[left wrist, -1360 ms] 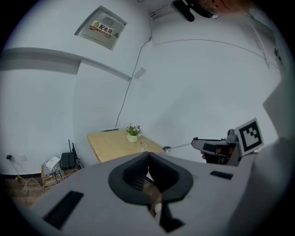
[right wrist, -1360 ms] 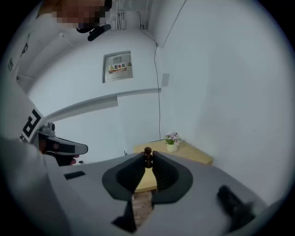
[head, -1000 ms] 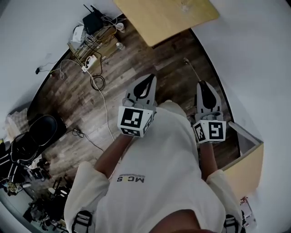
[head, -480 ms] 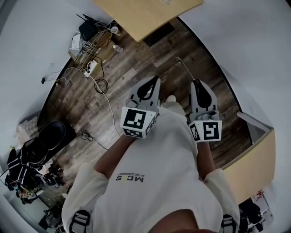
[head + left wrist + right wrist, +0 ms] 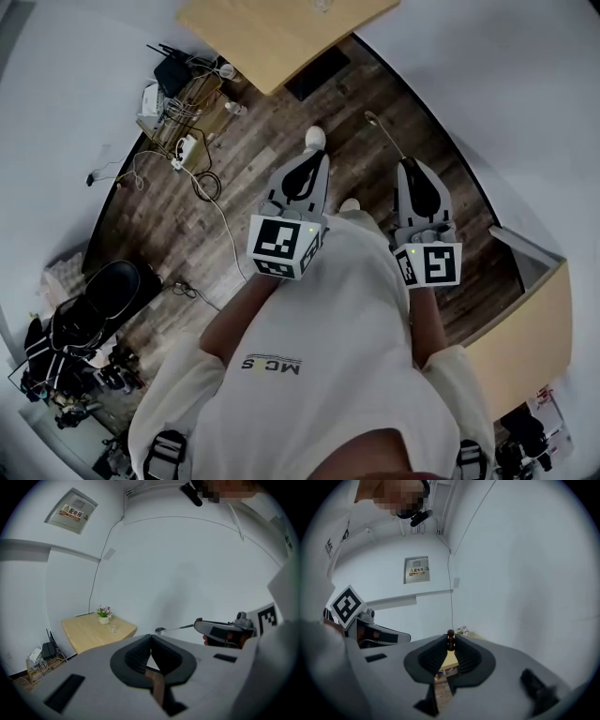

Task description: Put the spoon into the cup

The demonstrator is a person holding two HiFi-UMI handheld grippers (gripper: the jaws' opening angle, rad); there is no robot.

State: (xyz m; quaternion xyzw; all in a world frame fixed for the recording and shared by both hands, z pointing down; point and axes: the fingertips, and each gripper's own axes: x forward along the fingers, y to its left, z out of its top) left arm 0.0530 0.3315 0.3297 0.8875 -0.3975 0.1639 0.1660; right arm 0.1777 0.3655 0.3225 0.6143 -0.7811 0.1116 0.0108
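Observation:
A slim metal spoon (image 5: 382, 134) sticks forward from my right gripper (image 5: 411, 171), whose jaws are shut on its dark handle end (image 5: 450, 636). In the left gripper view the spoon (image 5: 174, 628) shows to the right, bowl pointing left, held level. My left gripper (image 5: 310, 172) is shut with nothing between its pads (image 5: 150, 643). A small clear glass cup (image 5: 113, 629) stands on a light wooden table (image 5: 89, 634) beside a little flower pot (image 5: 103, 615), well ahead of both grippers. In the head view that table (image 5: 272, 37) lies at the top edge.
I stand on a dark wood floor (image 5: 253, 159) between curved white walls. A rack with a router and cables (image 5: 178, 84) sits at the far left, a black chair (image 5: 94, 286) at the near left. Another wooden tabletop (image 5: 525, 337) is at my right.
The table has slid leftward in the head view as I walk, and a shoe now shows ahead of the left gripper. Both grippers stay shut, spoon still held.

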